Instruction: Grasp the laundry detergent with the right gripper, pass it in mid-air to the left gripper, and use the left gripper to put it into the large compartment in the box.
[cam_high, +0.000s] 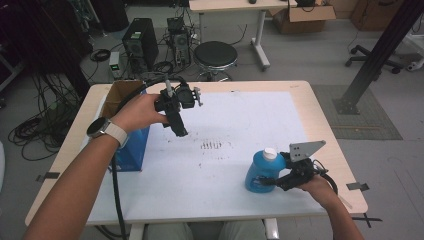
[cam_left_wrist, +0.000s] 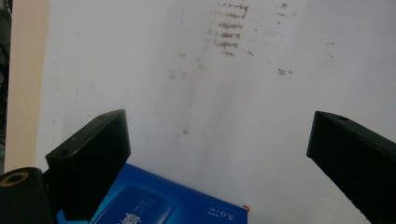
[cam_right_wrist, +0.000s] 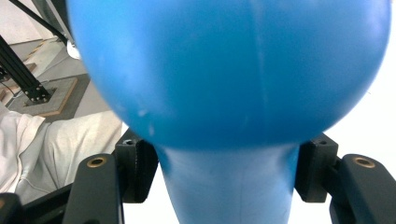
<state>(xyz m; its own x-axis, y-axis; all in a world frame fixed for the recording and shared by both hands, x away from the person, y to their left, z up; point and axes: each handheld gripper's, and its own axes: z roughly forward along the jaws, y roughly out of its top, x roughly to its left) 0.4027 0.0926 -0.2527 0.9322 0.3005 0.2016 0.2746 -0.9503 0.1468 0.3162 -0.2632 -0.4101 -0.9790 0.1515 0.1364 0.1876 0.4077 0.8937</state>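
Note:
A blue bottle (cam_high: 259, 176) with a white cap (cam_high: 270, 153) stands upright near the front right of the white mat (cam_high: 235, 115). My right gripper (cam_high: 273, 181) reaches it from the right, low on its body. In the right gripper view the bottle (cam_right_wrist: 229, 70) looms close, and both black pads (cam_right_wrist: 136, 170) sit against its narrow part, so my right gripper (cam_right_wrist: 224, 175) is shut on it. My left gripper (cam_high: 178, 131) hangs above the mat at the back left, pointing down. Its jaws stand wide open in the left gripper view (cam_left_wrist: 219, 144), with bare mat between them.
An open carton with blue sides (cam_high: 134, 149) stands at the mat's left edge, just under and left of my left gripper; its blue face (cam_left_wrist: 173, 200) lies by the left jaw. Dark smudges (cam_high: 211, 145) mark the mat's middle. A stool (cam_high: 215, 55) and computer towers (cam_high: 140, 42) stand behind the table.

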